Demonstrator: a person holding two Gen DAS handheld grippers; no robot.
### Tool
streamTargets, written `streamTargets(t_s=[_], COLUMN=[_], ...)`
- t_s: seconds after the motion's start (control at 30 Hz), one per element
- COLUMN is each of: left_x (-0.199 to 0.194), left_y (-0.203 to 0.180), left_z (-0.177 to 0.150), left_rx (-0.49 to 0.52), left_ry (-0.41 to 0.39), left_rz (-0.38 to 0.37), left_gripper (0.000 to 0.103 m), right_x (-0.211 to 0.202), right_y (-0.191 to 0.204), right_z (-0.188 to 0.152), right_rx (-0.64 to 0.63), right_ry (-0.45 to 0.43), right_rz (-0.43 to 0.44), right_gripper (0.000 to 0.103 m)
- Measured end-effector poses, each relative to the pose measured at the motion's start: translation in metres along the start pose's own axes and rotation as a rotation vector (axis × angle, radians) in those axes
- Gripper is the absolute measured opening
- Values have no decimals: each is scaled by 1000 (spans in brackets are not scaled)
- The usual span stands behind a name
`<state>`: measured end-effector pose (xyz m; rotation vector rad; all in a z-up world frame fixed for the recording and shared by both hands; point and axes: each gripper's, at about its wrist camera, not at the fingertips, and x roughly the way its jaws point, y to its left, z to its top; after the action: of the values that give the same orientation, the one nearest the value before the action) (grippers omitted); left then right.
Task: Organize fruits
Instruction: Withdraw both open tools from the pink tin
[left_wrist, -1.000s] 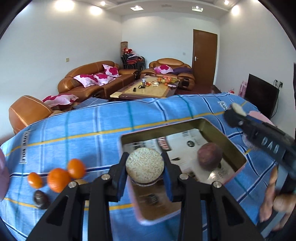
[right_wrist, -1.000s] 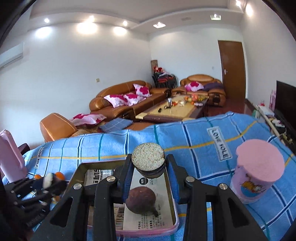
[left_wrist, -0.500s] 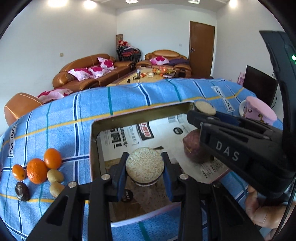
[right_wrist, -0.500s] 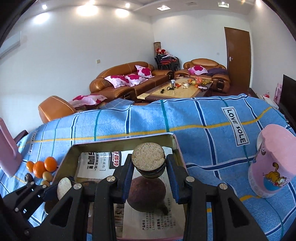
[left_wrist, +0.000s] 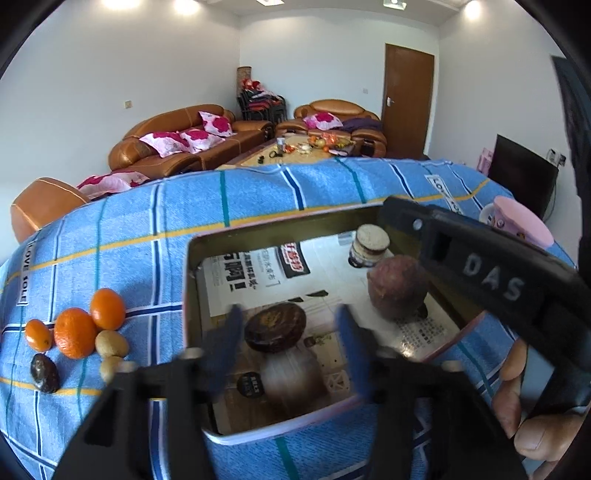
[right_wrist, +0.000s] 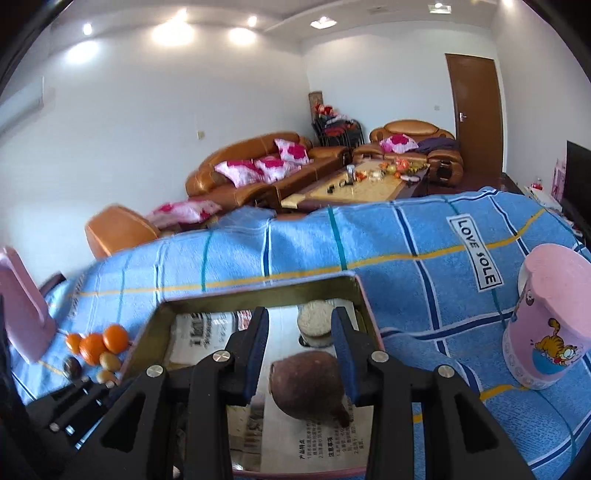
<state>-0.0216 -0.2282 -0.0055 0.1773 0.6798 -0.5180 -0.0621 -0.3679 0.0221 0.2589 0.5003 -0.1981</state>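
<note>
The dark flat fruit (left_wrist: 275, 326) lies in the tin tray (left_wrist: 192, 280), between the opening jaws of the left gripper (left_wrist: 290, 352), which no longer press it. The right gripper (right_wrist: 299, 354) is also opening, its small cylinder (right_wrist: 316, 325) already standing free at the tray's far end. I think both should lift straight up, to avoid knocking the brown round fruit (right_wrist: 306, 384) beside them.

We are in the living room of a home. Far beyond the tongs we see brown leather sofas (right_wrist: 258, 166) with pink flowered cushions (right_wrist: 266, 162), and a low coffee table (right_wrist: 354, 190) between them with small things on it. To the right are a brown wooden door (right_wrist: 474, 114) and a dark television (left_wrist: 524, 173). Round lamps (right_wrist: 240, 35) shine in the ceiling.
</note>
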Motion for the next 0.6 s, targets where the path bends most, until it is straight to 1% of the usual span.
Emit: streamTargets(t_s=[0.03, 0.07, 0.1, 0.13, 0.17, 0.2, 0.23, 0.3, 0.37, 0.43, 0.5, 0.6], left_x=[-2, -6, -12, -16, -19, -24, -28, -34, -36, -39, -43, -50], left_y=[1, 2, 5, 8, 10, 15, 19, 30, 41, 53, 69, 92], left_z=[1, 3, 5, 7, 9, 10, 11, 12, 13, 14, 16, 14], left_rx=[-5, -14, -26, -34, -40, -54, -67, -80, -71, -42, -13, -18], left_ry=[-10, -28, -52, -65, -72, -88, -104, -126, -130, -137, -158, -193], left_rz=[9, 22, 30, 32, 35, 44, 55, 78, 111, 157, 219, 267], left_gripper=[82, 84, 86, 91, 94, 99, 100, 101, 101, 101, 101, 103], right_x=[-3, -7, -11, -14, -17, -20, -21, -24, -27, -31, -35, -37], right_y=[0, 0, 1, 1, 1, 0, 0, -1, 0, 2, 5, 15], right_z=[1, 3, 3, 4, 4, 5, 5, 4, 1, -2, -6, -9], right_rx=[3, 4, 5, 5, 5, 6, 7, 6, 3, -1, -15, -62], right_ry=[-16, -41, -66, -82, -103, -118, -129, -157, -181, -214, -249, -251], right_rz=[-2, -9, -19, -24, -31, -36, -40, -55, -52, -41, -32, -46], right_gripper=[47, 50, 57, 64, 66, 67, 67, 67, 67, 67, 67, 67])
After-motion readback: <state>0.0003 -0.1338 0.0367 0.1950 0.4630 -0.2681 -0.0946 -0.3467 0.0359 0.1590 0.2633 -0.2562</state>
